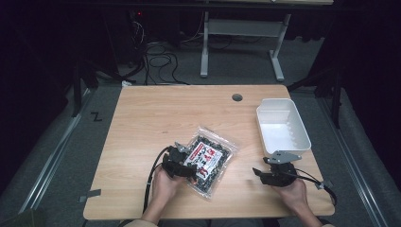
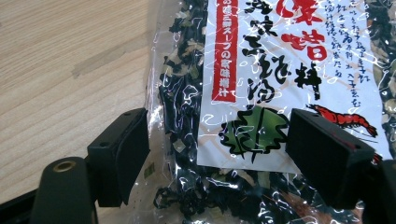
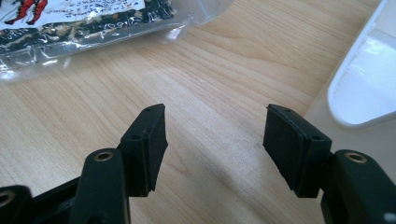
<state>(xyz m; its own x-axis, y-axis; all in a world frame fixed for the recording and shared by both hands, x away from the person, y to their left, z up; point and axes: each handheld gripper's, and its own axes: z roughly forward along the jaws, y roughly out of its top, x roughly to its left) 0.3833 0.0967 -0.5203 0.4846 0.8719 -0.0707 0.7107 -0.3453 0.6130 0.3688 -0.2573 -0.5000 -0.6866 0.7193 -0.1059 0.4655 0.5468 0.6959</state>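
Note:
A clear bag of dark dried seaweed (image 1: 210,158) with a white and red label lies flat on the wooden table (image 1: 156,113), in front of the middle. My left gripper (image 1: 191,166) is at the bag's near left side. In the left gripper view its jaws (image 2: 217,158) stand apart with the bag (image 2: 261,70) between them; one pad is by the bag's edge and the other over the label, and no squeeze shows. My right gripper (image 1: 262,168) rests low over bare wood to the right of the bag, open and empty (image 3: 215,140).
A white plastic tub (image 1: 259,111), empty, stands at the table's right side just beyond my right gripper; its rounded corner (image 3: 369,84) is close to the right jaw. A cable hole (image 1: 237,97) is near the far edge. Cables trail off the front edge.

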